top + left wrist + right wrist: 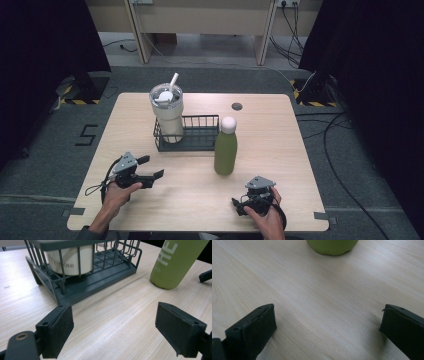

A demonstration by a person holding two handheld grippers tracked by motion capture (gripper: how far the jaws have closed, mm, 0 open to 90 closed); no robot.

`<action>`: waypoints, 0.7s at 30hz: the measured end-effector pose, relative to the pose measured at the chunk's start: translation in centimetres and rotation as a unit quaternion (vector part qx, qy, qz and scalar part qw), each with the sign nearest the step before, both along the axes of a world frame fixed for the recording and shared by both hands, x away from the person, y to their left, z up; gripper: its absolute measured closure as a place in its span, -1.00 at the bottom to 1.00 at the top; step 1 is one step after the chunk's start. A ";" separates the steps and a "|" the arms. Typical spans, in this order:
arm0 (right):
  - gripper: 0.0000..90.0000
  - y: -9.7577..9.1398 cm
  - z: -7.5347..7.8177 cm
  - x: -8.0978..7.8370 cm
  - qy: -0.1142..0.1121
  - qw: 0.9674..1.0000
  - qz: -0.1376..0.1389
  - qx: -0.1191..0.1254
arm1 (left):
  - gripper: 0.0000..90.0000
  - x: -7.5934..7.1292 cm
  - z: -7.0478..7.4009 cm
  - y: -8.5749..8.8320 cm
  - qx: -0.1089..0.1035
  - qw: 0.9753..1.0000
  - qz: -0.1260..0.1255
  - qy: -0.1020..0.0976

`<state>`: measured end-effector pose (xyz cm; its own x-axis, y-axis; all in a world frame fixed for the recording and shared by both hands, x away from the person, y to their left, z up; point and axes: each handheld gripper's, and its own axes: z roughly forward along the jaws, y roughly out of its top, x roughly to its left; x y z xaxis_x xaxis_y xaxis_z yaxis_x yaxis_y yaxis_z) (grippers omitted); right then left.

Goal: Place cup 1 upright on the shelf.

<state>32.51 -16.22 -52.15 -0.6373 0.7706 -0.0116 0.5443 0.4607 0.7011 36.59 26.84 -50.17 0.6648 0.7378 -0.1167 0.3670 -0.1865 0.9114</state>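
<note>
A cream tumbler [167,112] with a lid and white straw stands in the left end of a dark wire basket [200,147] at mid-table. A green bottle [225,151] with a white cap stands upright just off the basket's right front corner. My left gripper [151,167] is open near the front left, aimed at the basket. My right gripper [254,199] is open at the front right, below the bottle. In the left gripper view, the left gripper [115,320] frames bare wood, with the basket [100,280], tumbler [70,262] and bottle [175,262] beyond. In the right gripper view, the right gripper [329,315] faces the bottle's base [332,246].
The wooden table [280,150] has a round cable hole [237,106] at the back right. Dark curtains flank both sides and cables lie on the floor to the right. A jaw of the right gripper [205,276] shows at the right edge of the left gripper view.
</note>
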 end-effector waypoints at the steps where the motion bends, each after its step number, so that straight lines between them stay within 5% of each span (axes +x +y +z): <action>1: -0.99 0.0 0.0 0.0 0.000 1.000 0.000 0.000 | -0.67 0.0 0.0 0.0 0.000 1.000 0.000 0.002; 21: -0.99 0.0 0.0 0.0 0.000 1.000 0.000 0.000 | -0.67 -1.6 -0.9 -0.2 0.037 0.999 -0.015 0.025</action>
